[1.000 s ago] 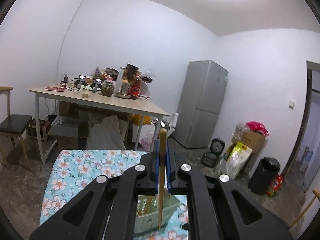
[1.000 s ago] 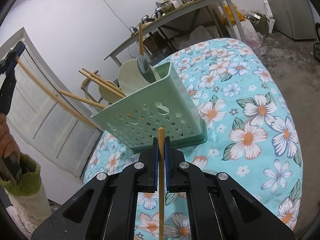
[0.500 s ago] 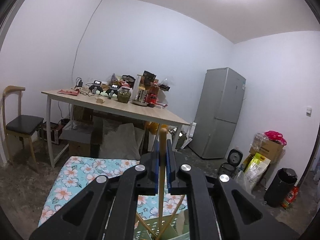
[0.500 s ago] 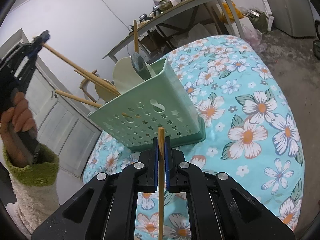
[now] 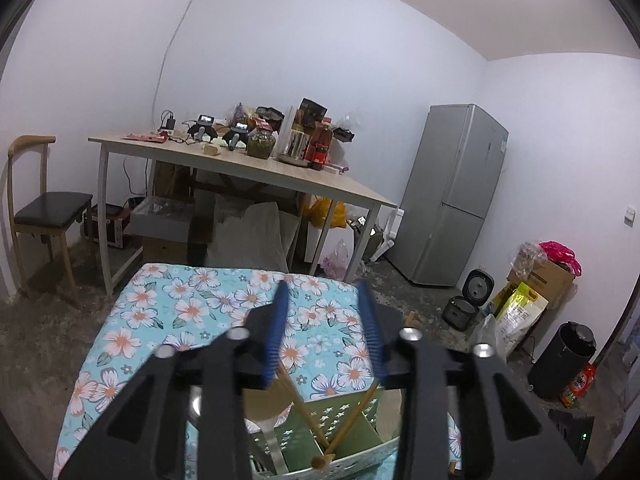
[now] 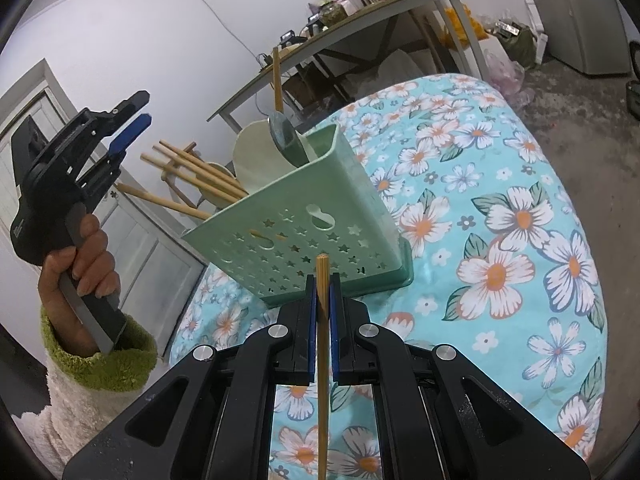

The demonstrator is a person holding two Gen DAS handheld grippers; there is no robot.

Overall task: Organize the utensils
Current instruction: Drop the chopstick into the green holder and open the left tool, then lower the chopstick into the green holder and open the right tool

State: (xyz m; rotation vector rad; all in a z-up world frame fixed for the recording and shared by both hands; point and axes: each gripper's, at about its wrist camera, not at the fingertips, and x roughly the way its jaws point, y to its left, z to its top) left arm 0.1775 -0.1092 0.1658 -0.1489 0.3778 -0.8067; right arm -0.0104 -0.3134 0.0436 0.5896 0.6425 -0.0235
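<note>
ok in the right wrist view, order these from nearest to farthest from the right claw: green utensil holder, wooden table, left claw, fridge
1. Green utensil holder, straight ahead of the right claw, which is shut on a chopstick.
2. Left claw, off to the left, jaws opening with nothing between them.
3. Wooden table, behind the holder.
4. Fridge, far upper right corner.

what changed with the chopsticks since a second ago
The left gripper came down over the holder; its jaws are opening and empty, its chopstick now among the chopsticks in the holder. The right gripper stayed shut on its chopstick.
</note>
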